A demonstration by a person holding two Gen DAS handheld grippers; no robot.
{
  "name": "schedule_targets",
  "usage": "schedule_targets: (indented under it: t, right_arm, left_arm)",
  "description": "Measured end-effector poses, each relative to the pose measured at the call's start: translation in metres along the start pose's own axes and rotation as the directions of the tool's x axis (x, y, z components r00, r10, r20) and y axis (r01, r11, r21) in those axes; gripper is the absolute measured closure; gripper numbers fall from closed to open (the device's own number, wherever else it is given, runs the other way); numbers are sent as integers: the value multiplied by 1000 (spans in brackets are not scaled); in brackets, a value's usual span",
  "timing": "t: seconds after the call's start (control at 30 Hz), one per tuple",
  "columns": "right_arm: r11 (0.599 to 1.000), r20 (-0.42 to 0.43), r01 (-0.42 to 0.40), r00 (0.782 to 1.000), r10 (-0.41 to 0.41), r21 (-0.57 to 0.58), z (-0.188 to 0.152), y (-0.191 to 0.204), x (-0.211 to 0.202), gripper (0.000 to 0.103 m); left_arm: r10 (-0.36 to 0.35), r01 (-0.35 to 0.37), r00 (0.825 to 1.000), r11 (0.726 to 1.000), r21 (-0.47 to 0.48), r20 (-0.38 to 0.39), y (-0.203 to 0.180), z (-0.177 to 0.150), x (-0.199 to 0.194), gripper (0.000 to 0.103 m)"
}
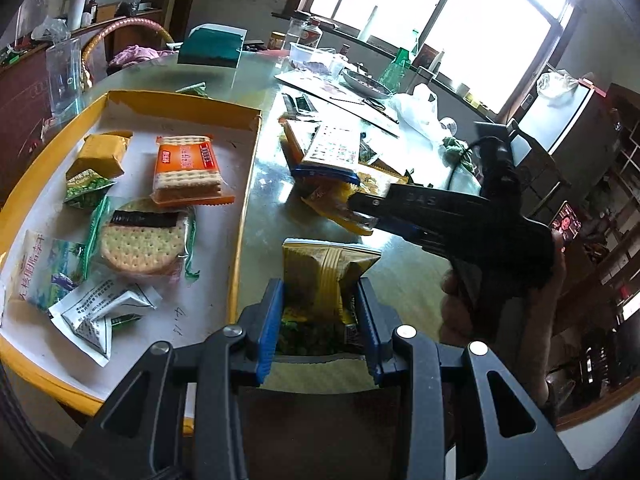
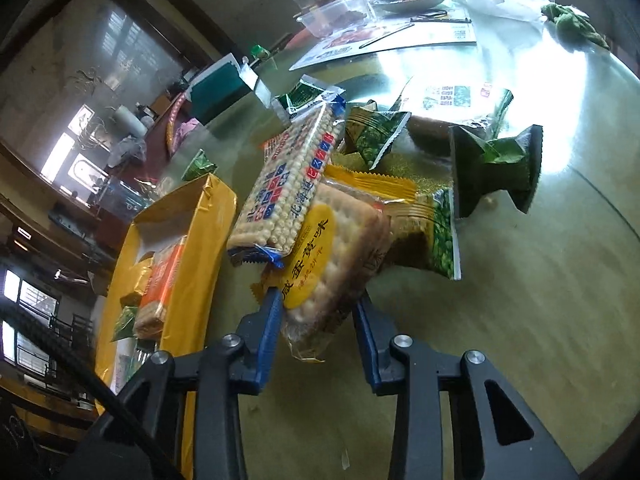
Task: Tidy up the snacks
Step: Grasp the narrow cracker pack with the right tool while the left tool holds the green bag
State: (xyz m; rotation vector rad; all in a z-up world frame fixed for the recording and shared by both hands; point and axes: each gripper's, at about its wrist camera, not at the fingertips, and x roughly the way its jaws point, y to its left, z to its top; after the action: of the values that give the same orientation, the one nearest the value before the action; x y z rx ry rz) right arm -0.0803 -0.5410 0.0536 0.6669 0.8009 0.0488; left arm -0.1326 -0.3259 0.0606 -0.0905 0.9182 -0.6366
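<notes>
My left gripper [image 1: 320, 292] is shut on a yellow-and-green pea snack packet [image 1: 326, 268] just right of the yellow tray [image 1: 242, 216]. The tray holds an orange cracker packet [image 1: 186, 168], a round cracker [image 1: 142, 240] and several small packets. In the right wrist view my right gripper [image 2: 318, 304] has both blue pads pressed on a yellow salted-egg cracker packet [image 2: 332, 240] at the near end of a pile. A blue-and-red cracker packet [image 2: 288, 184] lies on top of that yellow packet. Green pea packets [image 2: 440, 232] lie beside it. The left wrist view shows the right gripper [image 1: 356, 208] at the same pile.
The glass-topped round table [image 1: 264, 80] carries a teal box [image 1: 212, 48], a clear container [image 1: 308, 56], a bowl [image 1: 366, 84], a green bottle [image 1: 396, 68] and a white plastic bag [image 1: 416, 108] further back. A hand [image 1: 460, 304] holds the right gripper's handle.
</notes>
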Motion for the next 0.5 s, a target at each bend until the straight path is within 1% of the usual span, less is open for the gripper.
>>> schedule_targets:
  t: [0.07, 0.13, 0.33, 0.5]
  right_arm:
    - [1000, 21, -19, 1000, 19, 9, -5, -5, -12, 75]
    - [999, 46, -29, 999, 29, 13, -11, -8, -25, 81]
    - [1000, 84, -28, 996, 29, -7, -33, -17, -52, 85]
    - [1000, 96, -16, 995, 18, -22, -43, -19, -64, 86]
  left_arm:
    - [2, -2, 1000, 1000, 3, -2, -2, -1, 1, 65]
    - [3, -3, 1000, 1000, 6, -4, -4, -1, 2, 65]
    - [2, -2, 1000, 1000, 20, -19, -11, -2, 8, 65]
    - [5, -5, 1000, 1000, 24, -23, -13, -2, 10, 65]
